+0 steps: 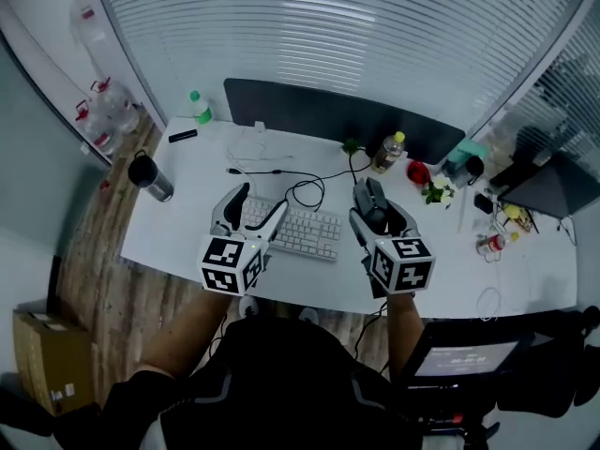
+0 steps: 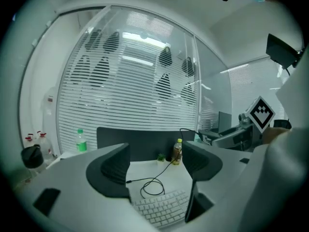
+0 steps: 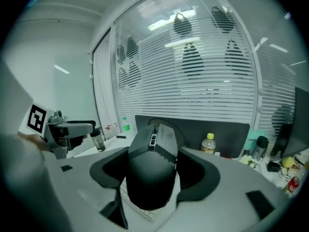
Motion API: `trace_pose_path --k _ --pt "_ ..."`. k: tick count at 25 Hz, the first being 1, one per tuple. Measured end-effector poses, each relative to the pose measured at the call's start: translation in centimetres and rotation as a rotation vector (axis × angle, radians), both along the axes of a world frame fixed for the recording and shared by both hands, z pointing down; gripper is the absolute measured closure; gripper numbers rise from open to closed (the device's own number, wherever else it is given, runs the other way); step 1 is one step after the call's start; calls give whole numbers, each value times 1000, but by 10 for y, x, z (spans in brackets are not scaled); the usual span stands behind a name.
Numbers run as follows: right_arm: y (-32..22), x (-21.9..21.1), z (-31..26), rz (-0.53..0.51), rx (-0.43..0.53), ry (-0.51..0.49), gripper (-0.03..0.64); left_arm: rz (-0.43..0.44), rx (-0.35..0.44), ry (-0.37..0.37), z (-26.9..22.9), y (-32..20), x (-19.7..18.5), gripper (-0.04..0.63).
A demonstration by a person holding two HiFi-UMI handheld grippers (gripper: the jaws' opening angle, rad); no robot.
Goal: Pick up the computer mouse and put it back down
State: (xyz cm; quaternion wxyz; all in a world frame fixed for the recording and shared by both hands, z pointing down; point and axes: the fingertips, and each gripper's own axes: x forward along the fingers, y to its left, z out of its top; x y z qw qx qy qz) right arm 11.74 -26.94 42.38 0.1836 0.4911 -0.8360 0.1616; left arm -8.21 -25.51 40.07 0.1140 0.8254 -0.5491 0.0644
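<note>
Pinched between right gripper point(image 3: 156, 174) pads: matte black, angular computer mouse point(image 3: 150, 153), held above smooth white desk point(image 1: 187, 223). Left gripper point(image 2: 155, 166) spread, empty, over white keyboard point(image 1: 305, 232). Clear yellow-capped bottle point(image 1: 389, 151) holding amber drink.

Looking steeply down from overhead onto the desk point(image 1: 187, 232); riding close behind each pair of jaws, facing the blinds point(image 1: 328, 26) at twelve o'clock (sharing the keyboard point(image 1: 305, 232)).

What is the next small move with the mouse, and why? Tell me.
Probably lower the right gripper: it holds the mouse clamped above the desk, so set it down on the bare patch right of the keyboard.
</note>
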Motion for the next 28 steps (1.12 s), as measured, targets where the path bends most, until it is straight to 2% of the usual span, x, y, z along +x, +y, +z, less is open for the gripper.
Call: trace_pose_path --k 9,16,24,28 --pt "-10 -139 -6 -333 13 -36 324 -318 1 -6 3 44 -120 244" --pt "10 -237 -21 -498 29 -72 322 -491 -3 -18 1 88 -204 244" --pt "24 -317 -27 -584 31 -73 322 -583 5 -14 -4 115 -274 244" --pt "26 -350 -10 -593 3 -61 322 -582 -28 -8 12 117 -294 244"
